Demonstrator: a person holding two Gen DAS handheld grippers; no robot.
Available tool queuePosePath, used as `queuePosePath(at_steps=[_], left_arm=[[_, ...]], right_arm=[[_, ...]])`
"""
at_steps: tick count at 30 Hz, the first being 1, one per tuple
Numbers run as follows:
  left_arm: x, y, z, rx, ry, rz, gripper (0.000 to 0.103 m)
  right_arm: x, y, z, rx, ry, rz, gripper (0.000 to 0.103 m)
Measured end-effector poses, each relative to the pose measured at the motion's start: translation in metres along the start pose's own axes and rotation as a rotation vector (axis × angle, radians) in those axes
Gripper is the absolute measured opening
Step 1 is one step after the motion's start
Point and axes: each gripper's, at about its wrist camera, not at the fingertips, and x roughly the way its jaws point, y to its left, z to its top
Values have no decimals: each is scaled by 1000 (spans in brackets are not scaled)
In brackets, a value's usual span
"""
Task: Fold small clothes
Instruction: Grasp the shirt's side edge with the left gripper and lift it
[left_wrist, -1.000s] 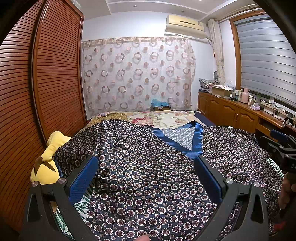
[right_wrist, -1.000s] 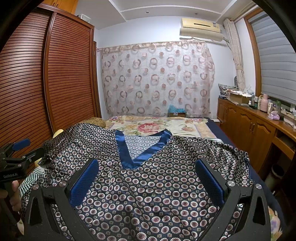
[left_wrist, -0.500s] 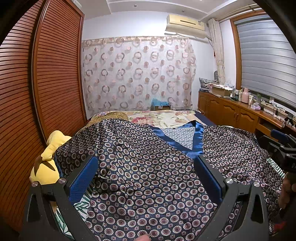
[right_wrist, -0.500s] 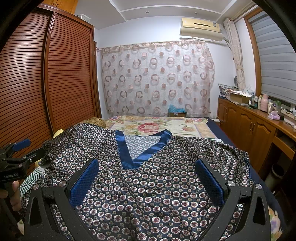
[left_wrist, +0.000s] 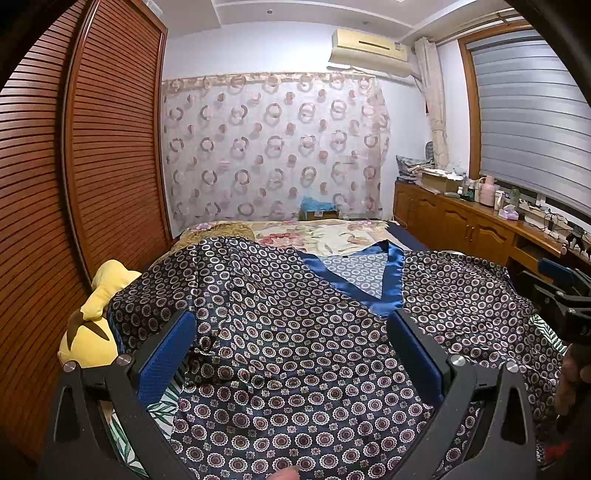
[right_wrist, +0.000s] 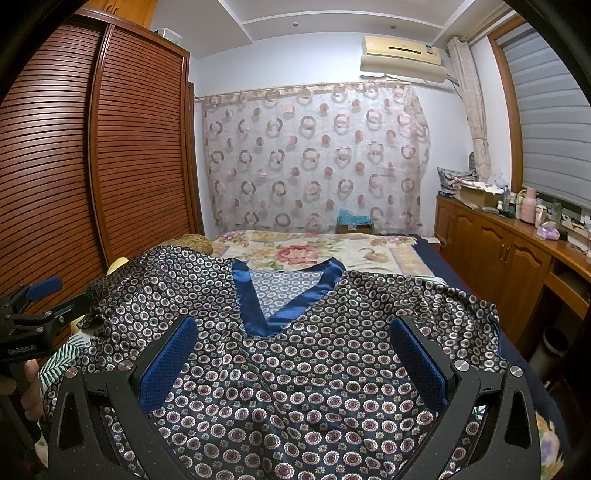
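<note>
Left wrist view: we have the left gripper hovering over the patterned top, jaws wide apart, nothing between the blue pads. Right gripper is the same: spread wide, holding nothing, aimed at the chest area just below the blue V-neck trim.

The top lies spread face up on the bed, neckline away from us, hem nearest the cameras. Its left shoulder side drapes toward the yellow plush toy at the bed edge; the right sleeve side runs out toward the wooden cabinets. Fabric looks satiny and slippery, with ripples across the middle.

We judge folding hasn't started, so the step in hand is picking grasp points. To do it well:
- Go for edges, not the middle of the panel. A pinch mid-cloth would likely grab one layer and bunch it.
- Take matching points on each side, shoulder or sleeve seam, so the fold line stays parallel to the V-neck axis.
- Close fully before lifting; slick cloth will probably slip from a shallow bite.
- Lift low and lay over, keeping tension between both grippers to flatten the ripples.

The near hem is hidden below both frames, so we can't tell whether it lies flat or hangs off the bed; worth checking first.
</note>
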Motion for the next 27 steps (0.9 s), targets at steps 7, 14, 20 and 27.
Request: queuePosePath(at_steps=[7, 14, 20, 27], left_arm=[[0, 0, 0, -2, 1, -2, 103], [7, 11, -6, 6, 46, -8, 103], [21, 36, -19, 22, 123, 22, 103], [30, 76, -31, -2, 179, 79, 103]], right_arm=[[0, 0, 0, 0, 1, 1, 103], [7, 5, -1, -13, 22, 32, 103], [17, 11, 1, -35, 45, 79, 103], [29, 20, 10, -90, 61, 123, 103]])
